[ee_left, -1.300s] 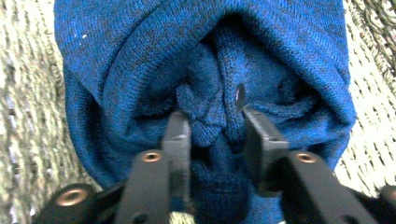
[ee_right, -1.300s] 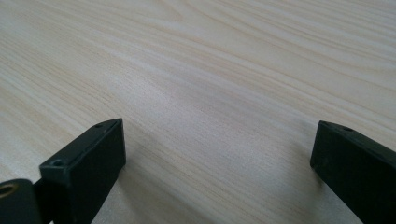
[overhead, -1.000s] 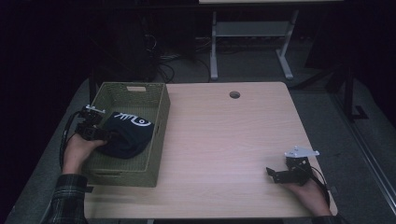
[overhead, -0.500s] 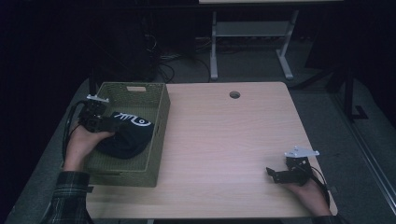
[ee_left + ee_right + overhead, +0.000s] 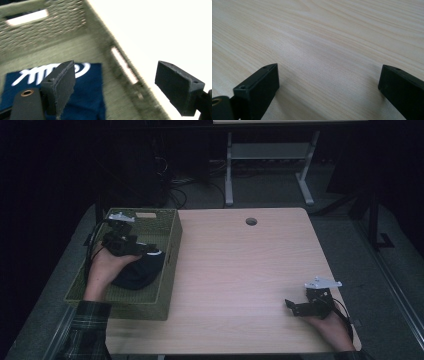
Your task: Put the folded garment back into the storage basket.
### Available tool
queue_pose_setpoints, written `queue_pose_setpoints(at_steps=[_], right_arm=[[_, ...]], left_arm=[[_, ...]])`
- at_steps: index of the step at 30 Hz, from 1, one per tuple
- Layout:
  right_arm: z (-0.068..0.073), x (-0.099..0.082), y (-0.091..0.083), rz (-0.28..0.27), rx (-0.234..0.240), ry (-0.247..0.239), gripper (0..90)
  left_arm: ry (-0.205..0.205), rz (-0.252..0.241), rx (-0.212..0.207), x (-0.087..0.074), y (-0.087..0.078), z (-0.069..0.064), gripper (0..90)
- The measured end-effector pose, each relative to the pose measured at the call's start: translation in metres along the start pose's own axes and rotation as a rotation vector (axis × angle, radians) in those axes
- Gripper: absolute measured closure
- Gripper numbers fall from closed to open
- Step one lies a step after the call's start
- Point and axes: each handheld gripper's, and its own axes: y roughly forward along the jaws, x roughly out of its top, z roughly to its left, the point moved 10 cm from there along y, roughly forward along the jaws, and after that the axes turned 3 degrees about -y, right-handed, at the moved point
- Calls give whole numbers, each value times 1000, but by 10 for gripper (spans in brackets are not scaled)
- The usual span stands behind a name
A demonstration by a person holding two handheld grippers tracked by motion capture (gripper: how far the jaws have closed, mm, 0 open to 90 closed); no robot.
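From where I stand, the biggest thing in play is the worktop (image 5: 250, 280), and little can go wrong on it: the right gripper (image 5: 300, 307) sits low over bare wood at the near right corner, its fingers (image 5: 259, 87) spread wide with nothing between them and nothing within reach. The worst I can picture there is the finger tips scraping the wood if the hand sinks, since they look very close to the surface.

The likelier trouble is at the woven green basket (image 5: 170, 255) on the far left. The left gripper (image 5: 142, 251) hangs inside it, fingers (image 5: 61, 85) wide apart and holding nothing. In the left gripper view the basket's side wall with its slot handle runs straight through the gap between those fingers. A careless sideways or closing move could, I reckon, catch the wall or rim and drag or tip the whole basket.

Smallest is the dark navy cloth with white lettering (image 5: 87, 87), lying on the basket floor below and behind the left-hand finger, apparently let go. If the fingers shut low, they might snag a fold and pull it up again. Whether a finger touches the cloth I cannot tell.
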Motion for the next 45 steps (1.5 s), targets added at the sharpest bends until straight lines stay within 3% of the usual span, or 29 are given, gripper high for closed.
queue_pose_setpoints(at_steps=[2,3,4,7,9,10,11,12,13,16,19,29,42,45], right_arm=[[0,0,0,0,0,0,28],[0,0,0,0,0,1,28],[0,0,0,0,0,1,28],[0,0,0,-1,0,0,29],[0,0,0,-1,0,0,28],[0,0,0,-1,0,0,28],[0,0,0,-1,1,-1,29],[0,0,0,-1,1,-1,29],[0,0,0,-1,1,-1,29],[0,0,0,-1,1,-2,29],[0,0,0,-1,1,-1,29],[0,0,0,0,1,0,29],[0,0,0,0,1,0,29],[0,0,0,0,1,-1,29]], left_arm=[[7,-3,-7,2,1,-5,160],[28,-9,-27,7,6,-19,159],[28,-9,-27,7,6,-19,159],[58,-12,-64,12,17,-45,160],[69,-15,-84,14,24,-57,159],[69,-15,-84,14,24,-57,160],[76,-22,-104,16,31,-70,160],[76,-22,-104,16,31,-70,160],[87,-22,-120,16,38,-82,160],[97,-21,-133,14,47,-94,160],[112,-12,-159,9,63,-114,160],[131,-21,-191,-10,97,-145,155],[180,12,-178,-41,127,-162,149],[193,36,-169,-55,137,-164,149]])
